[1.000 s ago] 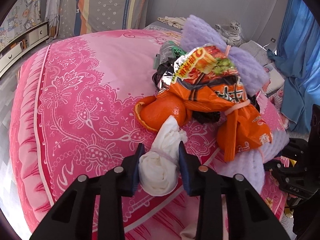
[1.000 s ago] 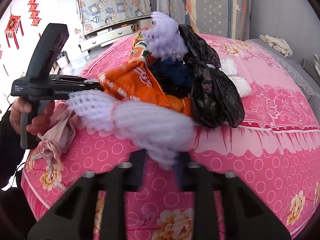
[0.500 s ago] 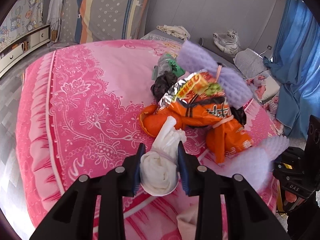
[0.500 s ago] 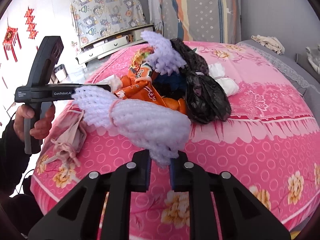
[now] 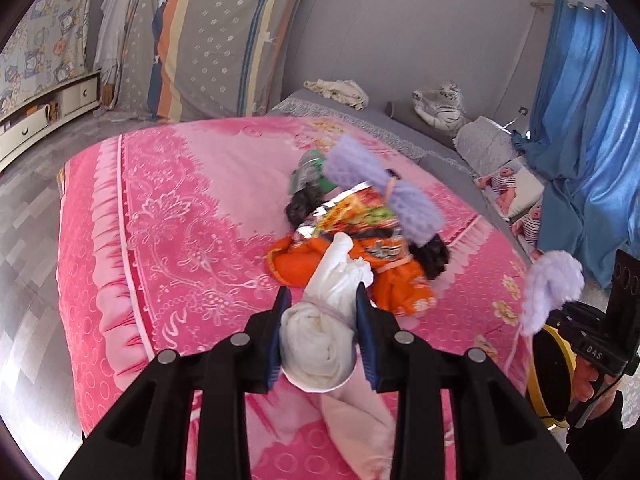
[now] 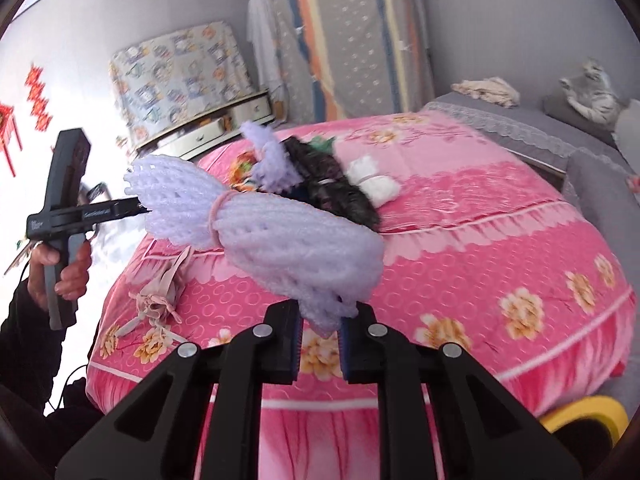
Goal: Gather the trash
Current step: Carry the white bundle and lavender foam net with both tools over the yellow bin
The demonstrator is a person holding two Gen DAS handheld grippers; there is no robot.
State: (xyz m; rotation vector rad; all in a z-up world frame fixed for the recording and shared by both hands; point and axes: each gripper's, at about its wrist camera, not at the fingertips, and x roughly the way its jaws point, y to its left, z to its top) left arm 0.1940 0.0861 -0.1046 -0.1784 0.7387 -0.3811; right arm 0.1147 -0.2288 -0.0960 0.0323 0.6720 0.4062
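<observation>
The left gripper [image 5: 320, 328] is clamped on a white bundle of tissue [image 5: 320, 344] tied with a thin band, held above the pink bedspread [image 5: 180, 220]. The right gripper [image 6: 319, 344] pinches the end of a purple foam net [image 6: 280, 236] – its jaws close together on the foam. More trash – an orange wrapper [image 5: 304, 264], a black bag [image 6: 336, 188], another foam net [image 5: 384, 192] – lies heaped on the bed.

Pink floral bedspread [image 5: 168, 216], lavender foam net [image 6: 280, 236] (pink-banded), white bundle [image 5: 320, 332], blue curtain [image 5: 588, 120].
</observation>
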